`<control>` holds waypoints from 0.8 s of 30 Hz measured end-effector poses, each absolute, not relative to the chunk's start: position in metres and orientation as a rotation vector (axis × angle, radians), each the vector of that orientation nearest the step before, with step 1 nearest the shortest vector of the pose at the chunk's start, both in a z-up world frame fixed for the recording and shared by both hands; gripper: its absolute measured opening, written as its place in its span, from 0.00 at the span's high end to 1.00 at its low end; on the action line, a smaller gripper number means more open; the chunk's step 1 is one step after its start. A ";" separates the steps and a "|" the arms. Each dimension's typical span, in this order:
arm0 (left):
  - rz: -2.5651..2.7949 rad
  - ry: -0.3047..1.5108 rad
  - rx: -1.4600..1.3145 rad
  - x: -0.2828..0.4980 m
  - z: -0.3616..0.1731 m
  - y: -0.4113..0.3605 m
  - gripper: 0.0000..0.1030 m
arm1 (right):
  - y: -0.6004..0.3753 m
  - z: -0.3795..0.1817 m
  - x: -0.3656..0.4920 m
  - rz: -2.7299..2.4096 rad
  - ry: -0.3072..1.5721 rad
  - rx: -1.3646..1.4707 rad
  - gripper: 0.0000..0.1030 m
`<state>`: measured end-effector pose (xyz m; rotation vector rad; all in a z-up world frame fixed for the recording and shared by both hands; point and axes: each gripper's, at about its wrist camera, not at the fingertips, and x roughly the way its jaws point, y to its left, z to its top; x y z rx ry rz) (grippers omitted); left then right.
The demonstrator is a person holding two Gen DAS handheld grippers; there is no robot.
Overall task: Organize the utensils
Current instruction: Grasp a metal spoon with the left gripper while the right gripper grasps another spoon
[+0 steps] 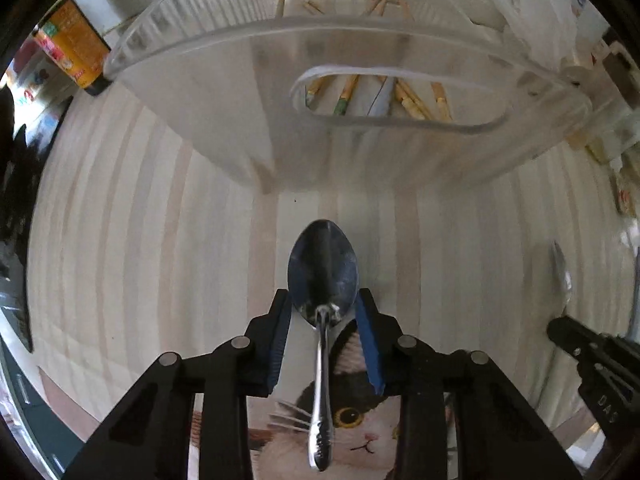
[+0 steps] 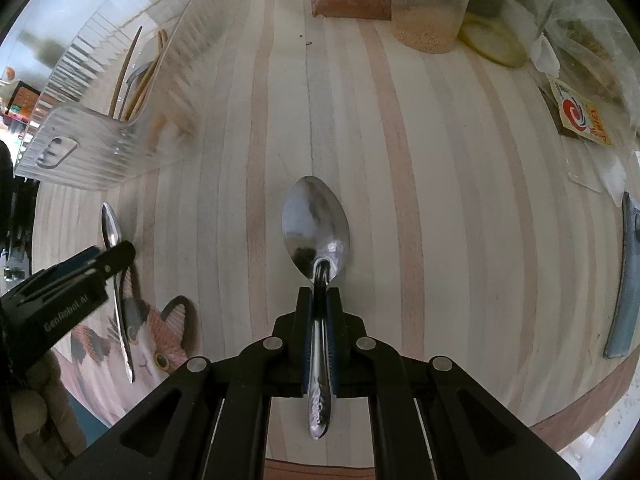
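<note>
While the left wrist view shows chopsticks (image 1: pixel 412 100), the right shows a jar (image 2: pixel 428 8) — seeds inside.

A cat-picture mat (image 1: pixel 360 432) lies on the striped wooden table (image 2: pixel 440 200), with a grain-filled clear jar (image 2: pixel 428 20) well apart.

Striped wood table (image 2: pixel 440 200) w/ clear organizer (image 2: pixel 96 148), cat mat (image 2: pixel 168 344), spoons (image 2: pixel 316 224).
</note>
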<state>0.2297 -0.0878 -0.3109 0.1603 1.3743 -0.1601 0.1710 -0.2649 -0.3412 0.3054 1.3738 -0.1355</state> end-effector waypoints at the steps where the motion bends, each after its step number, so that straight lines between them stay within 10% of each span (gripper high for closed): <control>1: -0.160 1.371 0.165 0.228 -0.311 -0.088 0.73 | -0.263 -0.342 0.171 -0.136 1.374 0.299 0.93; 3: -0.160 1.371 0.172 0.220 -0.312 -0.086 0.95 | -0.261 -0.341 0.173 -0.137 1.374 0.283 0.93; 15: -0.116 1.449 0.026 0.169 -0.320 -0.014 0.95 | -0.193 -0.348 0.155 0.015 1.429 0.218 0.93; 24: -0.204 1.426 -0.158 0.169 -0.311 0.031 0.63 | -0.204 -0.351 0.153 0.007 1.451 0.268 0.93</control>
